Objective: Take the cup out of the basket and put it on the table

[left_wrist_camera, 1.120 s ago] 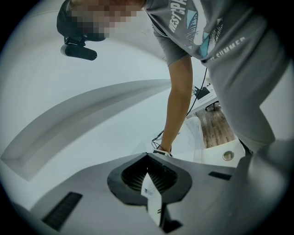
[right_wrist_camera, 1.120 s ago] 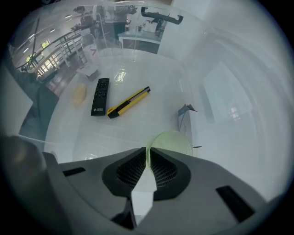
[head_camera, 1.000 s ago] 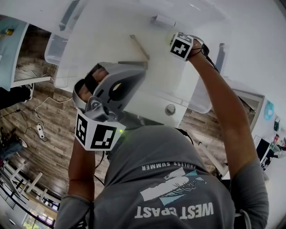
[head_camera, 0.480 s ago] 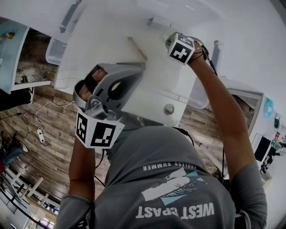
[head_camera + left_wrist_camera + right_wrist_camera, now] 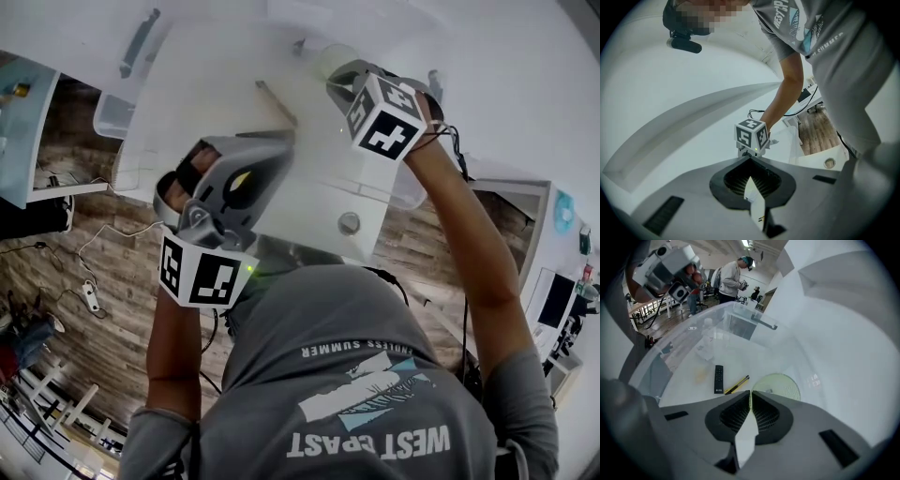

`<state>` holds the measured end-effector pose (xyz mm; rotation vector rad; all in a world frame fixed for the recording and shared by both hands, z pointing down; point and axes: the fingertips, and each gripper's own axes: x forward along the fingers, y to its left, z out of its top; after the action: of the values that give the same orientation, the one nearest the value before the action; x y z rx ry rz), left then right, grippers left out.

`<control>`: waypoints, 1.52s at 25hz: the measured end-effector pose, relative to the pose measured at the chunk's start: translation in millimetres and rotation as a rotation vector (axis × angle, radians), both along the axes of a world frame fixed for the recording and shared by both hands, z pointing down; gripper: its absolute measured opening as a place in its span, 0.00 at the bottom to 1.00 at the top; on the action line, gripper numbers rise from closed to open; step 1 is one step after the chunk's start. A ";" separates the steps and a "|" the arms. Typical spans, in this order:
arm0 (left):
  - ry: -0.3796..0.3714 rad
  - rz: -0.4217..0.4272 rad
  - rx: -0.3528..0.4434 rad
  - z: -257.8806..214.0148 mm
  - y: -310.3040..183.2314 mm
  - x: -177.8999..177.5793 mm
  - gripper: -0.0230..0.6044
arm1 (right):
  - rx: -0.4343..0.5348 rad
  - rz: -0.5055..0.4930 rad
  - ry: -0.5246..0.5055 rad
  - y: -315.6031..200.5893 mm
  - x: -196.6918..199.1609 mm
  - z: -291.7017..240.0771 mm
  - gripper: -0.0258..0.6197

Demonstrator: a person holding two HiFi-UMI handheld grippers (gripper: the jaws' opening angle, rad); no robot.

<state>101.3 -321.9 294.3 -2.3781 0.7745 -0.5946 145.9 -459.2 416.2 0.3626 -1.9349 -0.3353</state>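
Wood-plank floor [image 5: 103,281] surrounds a white surface [image 5: 309,211] carrying the clear basket [image 5: 111,114]. Over that basket the right gripper [image 5: 750,393] has risen within the last second. Its jaws have just closed onto the rim of the pale green cup [image 5: 780,384], which hangs pinched above the basket's floor. I judge the lift under way; whether the cup has cleared the basket's rim I cannot tell, and setting it down outside remains. The left gripper [image 5: 751,159] hovers at the basket's near edge, pressed together on nothing. Beyond the basket a person [image 5: 731,280] stands working. Below the cup, a black remote [image 5: 719,378] and a yellow-handled tool [image 5: 737,384] lie side by side.
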 end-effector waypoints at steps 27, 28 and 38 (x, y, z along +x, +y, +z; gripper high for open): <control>-0.002 -0.043 0.039 -13.0 58.6 17.6 0.05 | 0.030 -0.179 -0.219 218.2 4.3 -112.3 0.08; -0.003 -0.047 0.037 -11.6 61.9 17.6 0.05 | 0.022 -0.186 -0.216 225.9 5.3 -109.9 0.08; -0.004 -0.085 0.000 7.2 83.9 18.8 0.05 | -0.087 -0.254 -0.178 274.5 9.4 -60.8 0.08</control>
<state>120.1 -237.9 301.6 -2.3531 0.8766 -0.6342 155.3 -184.7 355.4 0.0902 -2.1683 -0.3932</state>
